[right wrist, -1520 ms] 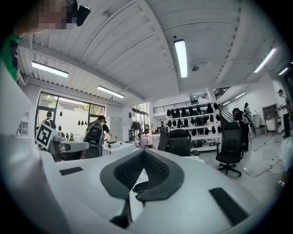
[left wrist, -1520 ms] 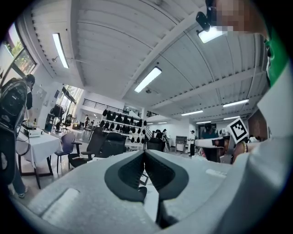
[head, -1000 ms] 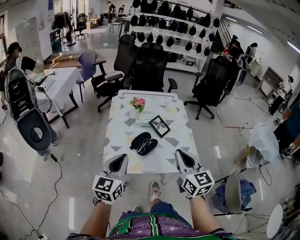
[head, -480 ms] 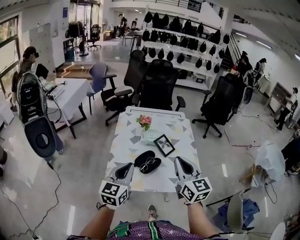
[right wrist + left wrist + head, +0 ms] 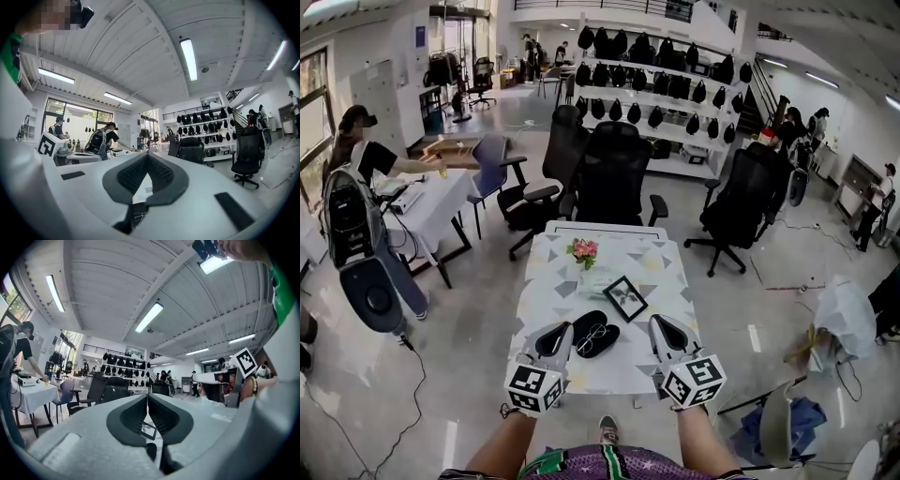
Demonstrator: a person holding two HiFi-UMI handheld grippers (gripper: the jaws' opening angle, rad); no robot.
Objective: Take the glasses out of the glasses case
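Observation:
An open black glasses case (image 5: 596, 335) lies on the near part of the patterned table (image 5: 546, 305), with wire-framed glasses (image 5: 592, 335) resting inside it. My left gripper (image 5: 558, 331) hovers just left of the case, its jaws shut with nothing in them. To the right of the case my right gripper (image 5: 658, 324) is also shut and empty. In the left gripper view the jaws (image 5: 147, 397) meet at the tips, with the case (image 5: 151, 451) below them. The right gripper view shows shut jaws (image 5: 147, 154) and the glasses (image 5: 138, 214) low in the gap.
A black picture frame (image 5: 625, 297) lies just beyond the case, and a small pink flower arrangement (image 5: 582, 251) stands farther back. Black office chairs (image 5: 613, 173) crowd the table's far end. A person works at a white desk (image 5: 420, 202) on the left.
Both grippers have moved forward over the table's near edge and closer to the case. The left one now sits right beside it. Case and glasses have not moved.

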